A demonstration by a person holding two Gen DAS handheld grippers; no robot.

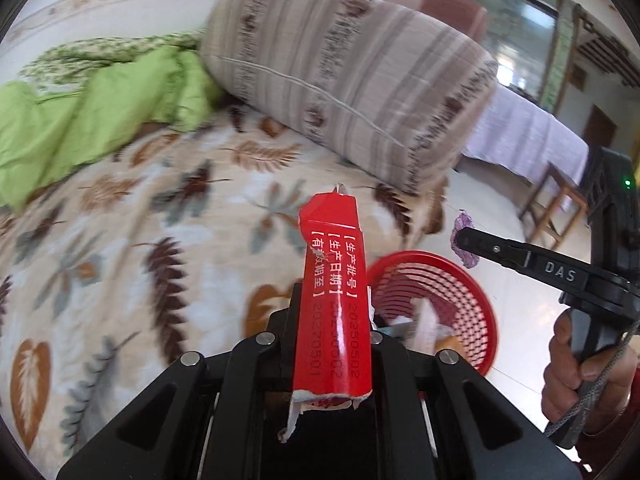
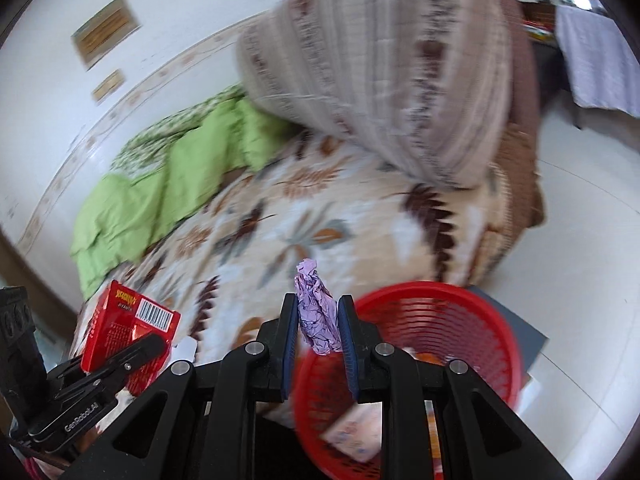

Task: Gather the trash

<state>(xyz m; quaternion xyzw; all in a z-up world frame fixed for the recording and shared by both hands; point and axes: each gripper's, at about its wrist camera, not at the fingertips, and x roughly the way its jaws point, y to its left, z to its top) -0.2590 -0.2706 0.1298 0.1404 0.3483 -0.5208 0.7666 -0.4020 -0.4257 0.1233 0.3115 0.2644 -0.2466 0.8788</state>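
Observation:
My left gripper (image 1: 334,312) is shut on a flattened red carton (image 1: 334,296) with white print, which stands up between its jaws above the bed's edge. My right gripper (image 2: 318,316) is shut on a crumpled purple paper (image 2: 316,312), just left of the rim of a red mesh basket (image 2: 452,304). The basket (image 1: 468,280) stands on the floor beside the bed and holds some paper scraps. In the left wrist view the right gripper (image 1: 464,236) comes in from the right with the purple paper (image 1: 464,248) at its tip. The right wrist view shows the left gripper (image 2: 152,344) and the red carton (image 2: 128,320) at lower left.
A bed with a leaf-patterned blanket (image 1: 140,240) fills the left. On it lie a green quilt (image 1: 92,120) and a large striped bundle of bedding (image 1: 360,72). White tiled floor (image 2: 580,240) lies to the right, with a wooden stool (image 1: 556,204) and a covered table (image 1: 528,136) beyond.

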